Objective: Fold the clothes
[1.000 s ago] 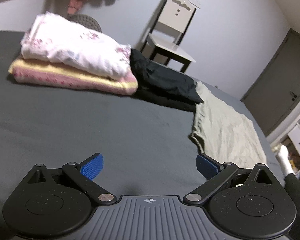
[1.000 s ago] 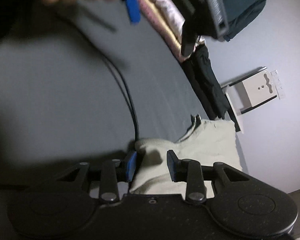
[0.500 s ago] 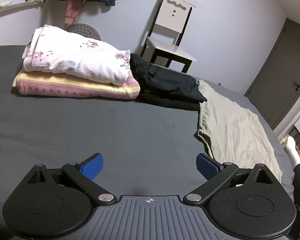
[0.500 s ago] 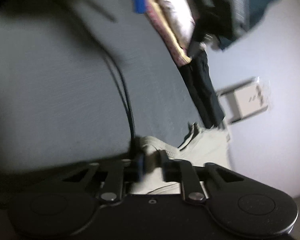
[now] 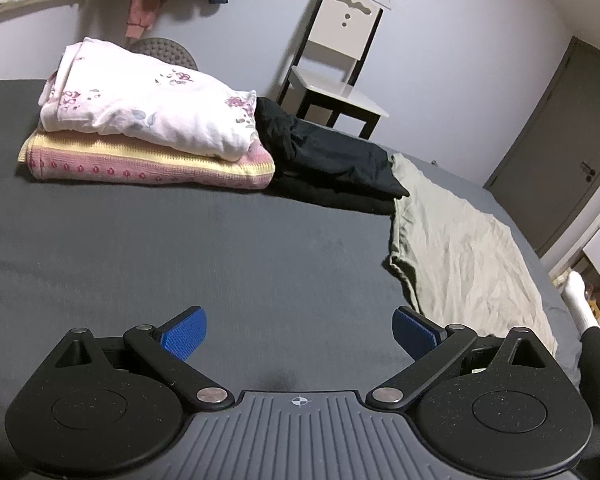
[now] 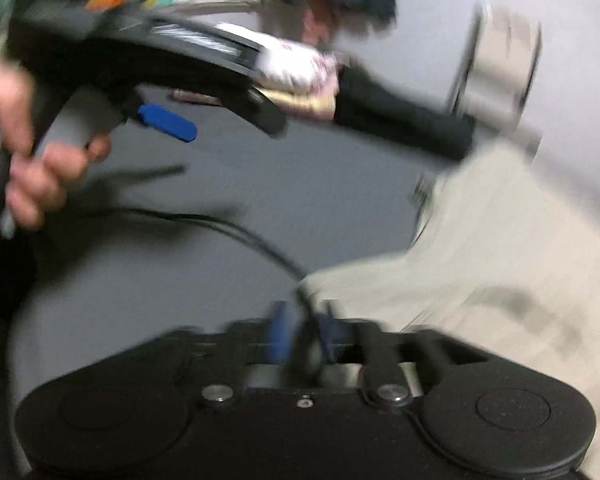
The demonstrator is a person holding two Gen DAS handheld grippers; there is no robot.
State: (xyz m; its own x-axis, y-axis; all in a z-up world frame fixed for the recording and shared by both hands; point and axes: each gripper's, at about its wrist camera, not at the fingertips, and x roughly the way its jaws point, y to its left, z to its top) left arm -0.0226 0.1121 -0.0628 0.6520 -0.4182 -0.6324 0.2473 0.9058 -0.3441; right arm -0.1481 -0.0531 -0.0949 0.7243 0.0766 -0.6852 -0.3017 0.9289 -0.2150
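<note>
A wide bed covered in a dark grey sheet fills most of the left wrist view. On its right part lies the pale sage-green cotton garment, spread flat and wrinkled, its far end touching a heap of black clothing. Beside that heap sits a folded white floral quilt stacked on a folded pink-and-yellow knitted blanket. A white chair with dark legs stands against the wall beyond the bed.

The left gripper hovers over bare sheet with its blue-padded fingers spread wide apart and holding nothing; the green garment's near edge lies just beyond the right-hand finger, not between them.

The right wrist view is heavily blurred. The right gripper has its blue fingers drawn close together, apparently clamped on the garment's near corner. A black cable curves across the sheet, and a hand grips the other tool's handle.
</note>
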